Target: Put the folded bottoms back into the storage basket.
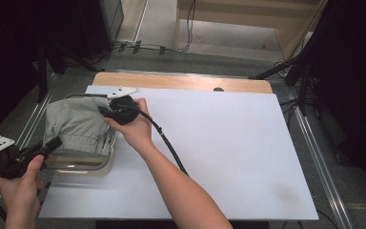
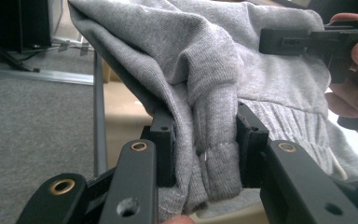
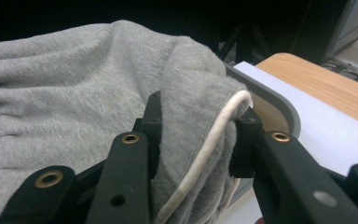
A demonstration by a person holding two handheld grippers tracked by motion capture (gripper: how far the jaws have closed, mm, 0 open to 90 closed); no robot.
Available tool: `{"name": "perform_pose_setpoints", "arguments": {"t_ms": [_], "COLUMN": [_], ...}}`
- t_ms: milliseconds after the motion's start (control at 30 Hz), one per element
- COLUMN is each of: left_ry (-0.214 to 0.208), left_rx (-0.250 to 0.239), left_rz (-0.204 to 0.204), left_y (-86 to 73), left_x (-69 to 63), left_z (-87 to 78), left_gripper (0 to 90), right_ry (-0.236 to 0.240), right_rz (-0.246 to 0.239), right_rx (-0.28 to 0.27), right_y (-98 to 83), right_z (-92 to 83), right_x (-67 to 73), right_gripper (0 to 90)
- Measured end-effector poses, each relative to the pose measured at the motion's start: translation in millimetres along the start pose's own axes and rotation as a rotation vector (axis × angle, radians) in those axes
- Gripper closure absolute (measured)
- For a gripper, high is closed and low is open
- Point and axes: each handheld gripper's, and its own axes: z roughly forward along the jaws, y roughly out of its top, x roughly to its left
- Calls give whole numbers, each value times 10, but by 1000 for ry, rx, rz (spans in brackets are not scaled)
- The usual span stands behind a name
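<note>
A folded grey sweat garment (image 1: 76,125) lies over a shallow beige tub (image 1: 83,167) at the table's left side. My left gripper (image 1: 52,144) grips the garment's near edge; in the left gripper view a thick fold of grey cloth (image 2: 209,140) is pinched between its jaws. My right gripper (image 1: 106,110) holds the far right corner. The right gripper view has grey fabric (image 3: 191,135) and a white drawcord (image 3: 209,144) clamped between the pads. The other hand's gripper (image 2: 317,42) shows at the top right of the left gripper view.
A white sheet (image 1: 219,152) covers the wooden table (image 1: 181,82). A black cable (image 1: 169,148) trails from the right gripper across the sheet. Metal rails (image 1: 314,157) run along both table sides, and dark stands and cords lie on the floor behind.
</note>
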Motion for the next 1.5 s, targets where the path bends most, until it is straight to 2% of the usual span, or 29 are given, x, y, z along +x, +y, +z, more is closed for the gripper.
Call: {"name": "perform_pose_setpoints", "arguments": {"t_ms": [333, 467, 567, 600, 633, 667, 767, 833, 967, 1033, 1300, 1500], "left_ry": [32, 48, 64, 64, 69, 60, 29, 3, -6, -22, -83, -121], "left_rx": [19, 50, 56, 56, 66, 65, 71, 74, 65, 57, 26, 35], "left_rz": [4, 39, 49, 49, 61, 63, 72, 86, 91, 91, 94, 107], "left_y": [-29, -3, 3, 3, 12, 16, 21, 30, 67, 86, 175, 259], "left_x": [46, 24, 9, 9, -6, -11, -19, -45, -113, -141, -301, -429], "left_z": [32, 60, 77, 77, 86, 87, 90, 91, 86, 73, 86, 171], "left_gripper": [662, 648, 631, 617, 575, 536, 311, 236, 133, 128, 116, 124], "right_ry": [-6, -18, -17, -17, -16, -19, -12, -24, 0, 15, -1, -11], "right_rz": [-6, -12, -12, -12, -12, -12, 9, 5, 21, 16, 19, 16], "right_rx": [14, 14, 11, 12, 10, 9, 10, 15, 2, -4, -6, -10], "right_y": [-71, -94, -93, -92, -88, -85, -53, -34, -31, -49, -218, -371], "right_z": [125, 140, 132, 130, 122, 115, 56, 6, -136, -209, -521, -788], "right_x": [6, -5, -11, -13, -25, -34, -87, -94, -148, -195, -325, -401], "right_gripper": [635, 631, 622, 612, 563, 514, 258, 126, 0, 0, 0, 0]}}
